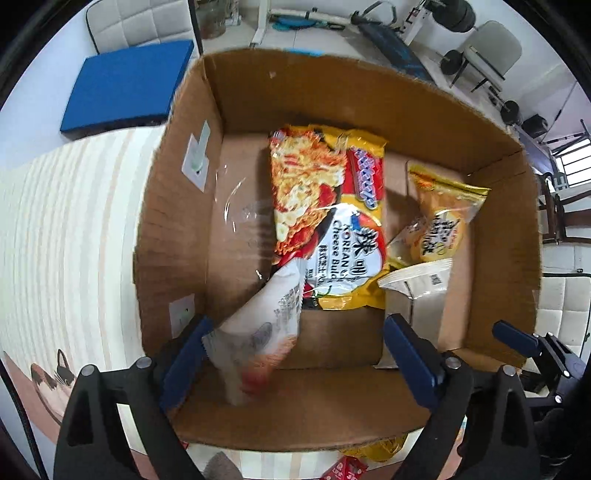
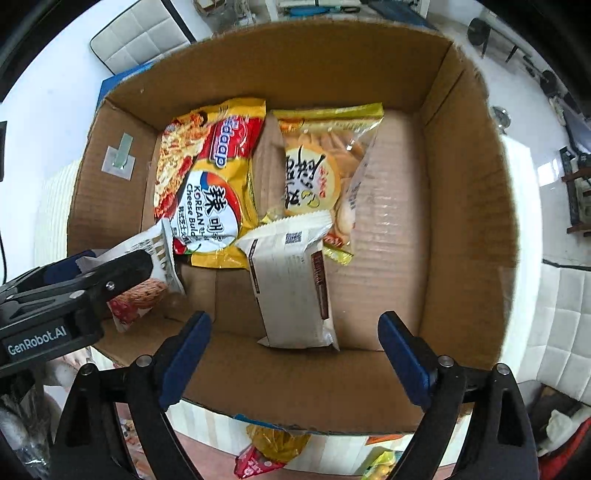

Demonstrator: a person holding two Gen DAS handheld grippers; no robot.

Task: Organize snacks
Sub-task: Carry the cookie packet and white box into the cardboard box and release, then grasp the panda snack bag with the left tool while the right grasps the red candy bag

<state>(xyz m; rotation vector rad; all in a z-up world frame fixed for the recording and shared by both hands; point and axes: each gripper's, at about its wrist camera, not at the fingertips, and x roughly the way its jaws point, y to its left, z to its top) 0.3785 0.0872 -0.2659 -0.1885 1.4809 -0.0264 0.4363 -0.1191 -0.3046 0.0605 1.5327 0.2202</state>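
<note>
An open cardboard box (image 1: 491,236) (image 2: 465,206) holds a yellow Korean cheese noodle pack (image 1: 328,218) (image 2: 210,184), a yellow cracker bag (image 1: 439,218) (image 2: 321,166) and a white wrapped bar (image 2: 291,284) (image 1: 417,280). My left gripper (image 1: 295,339) is wide open over the box's near left corner; a white snack pack with a red print (image 1: 258,328) (image 2: 144,280) lies blurred between its fingers, touching the left one. My right gripper (image 2: 295,339) is open and empty above the near wall, just behind the white bar.
The box stands on a striped tablecloth (image 1: 66,236). More snack packets lie in front of the box (image 2: 266,458) (image 1: 343,469). A blue pad (image 1: 125,85) and a white chair (image 1: 136,22) are beyond the table; gym gear stands at the back.
</note>
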